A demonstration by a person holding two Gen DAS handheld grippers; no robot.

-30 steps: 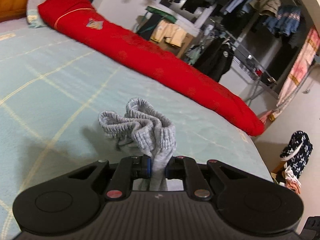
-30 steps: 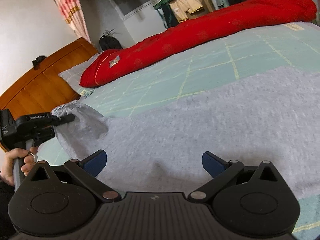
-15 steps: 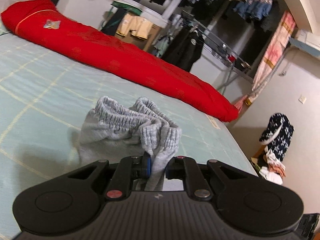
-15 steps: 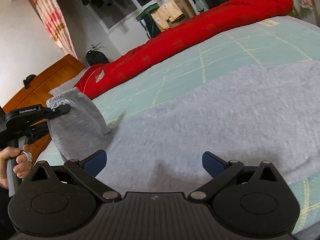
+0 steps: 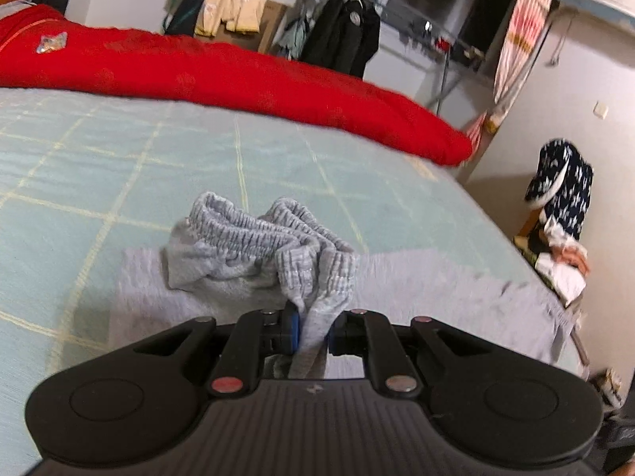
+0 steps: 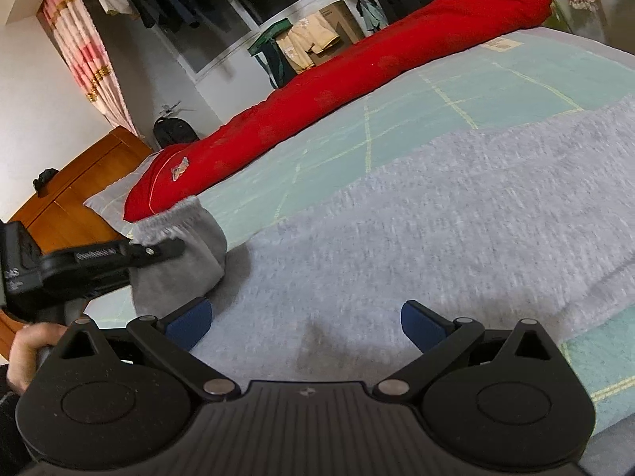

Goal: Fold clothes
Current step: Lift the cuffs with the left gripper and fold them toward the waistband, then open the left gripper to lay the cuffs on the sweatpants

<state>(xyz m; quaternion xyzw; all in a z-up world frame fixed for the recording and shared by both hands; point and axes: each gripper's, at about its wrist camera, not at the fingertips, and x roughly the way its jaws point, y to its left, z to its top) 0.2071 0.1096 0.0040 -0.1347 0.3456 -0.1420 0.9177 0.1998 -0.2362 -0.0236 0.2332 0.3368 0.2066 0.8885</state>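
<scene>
While left gripper point(image 5: 312, 329) pinches gray pants point(image 6: 436, 230) waistband, bunched above the flat leg, right gripper point(image 6: 305, 323) spread wide over fabric, bare green bed sheet point(image 5: 119, 166) beyond, red quilt point(image 5: 238, 75) along far edge

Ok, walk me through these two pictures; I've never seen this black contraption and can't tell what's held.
No robot here: a person carries a handheld two-finger gripper in each hand, each with a camera looking along its fingers. One picture comes from the left gripper, shut on the bunched elastic end of the grey sweatpants. The other comes from the right gripper, open and empty above the same grey cloth spread on the green checked bed. A red quilt lies rolled along the far side.
</scene>
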